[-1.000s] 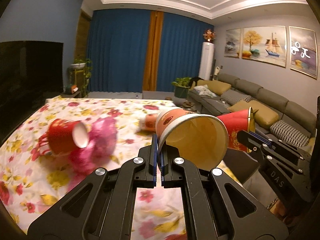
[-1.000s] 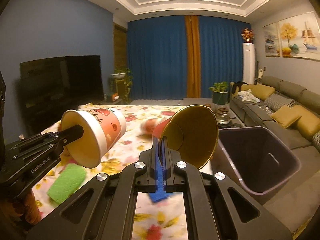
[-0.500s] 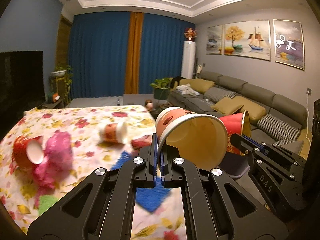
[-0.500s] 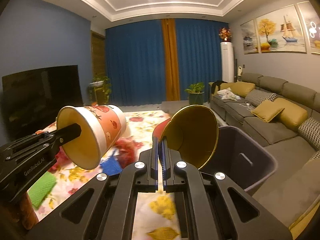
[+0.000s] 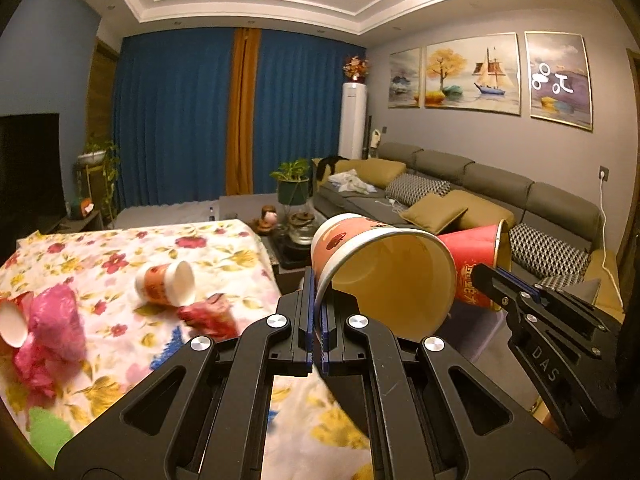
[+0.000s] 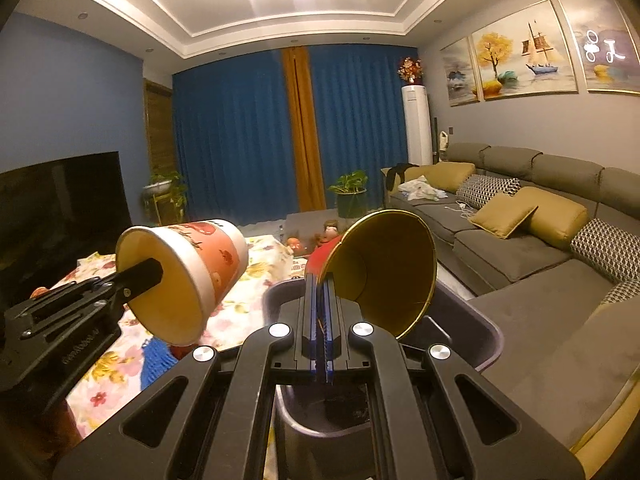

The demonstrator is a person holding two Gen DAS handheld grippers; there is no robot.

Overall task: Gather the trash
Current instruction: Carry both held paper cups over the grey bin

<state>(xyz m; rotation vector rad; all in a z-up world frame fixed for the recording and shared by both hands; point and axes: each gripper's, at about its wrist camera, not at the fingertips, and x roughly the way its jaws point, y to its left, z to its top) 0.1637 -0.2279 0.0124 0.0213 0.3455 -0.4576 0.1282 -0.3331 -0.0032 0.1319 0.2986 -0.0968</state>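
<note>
My left gripper [image 5: 316,292] is shut on the rim of an orange-and-white paper cup [image 5: 384,268], held on its side in the air; it also shows in the right wrist view [image 6: 188,272]. My right gripper [image 6: 320,292] is shut on the rim of a red cup with a gold inside [image 6: 388,268], held directly over the dark trash bin [image 6: 488,332]. That red cup [image 5: 476,264] and the right gripper [image 5: 486,276] show at the right of the left wrist view. More trash lies on the floral table: a paper cup [image 5: 168,284], a pink bag [image 5: 52,328], a red wrapper [image 5: 208,316].
The floral tablecloth [image 5: 224,248] covers the table at left, with a green sponge [image 5: 48,432] and a blue cloth [image 6: 156,360] on it. A grey sofa [image 6: 540,248] runs along the right. A TV [image 6: 60,204] stands at left.
Both grippers swung right with their cups, away from the table. The bin moved from the right side to directly under the right gripper's cup.
</note>
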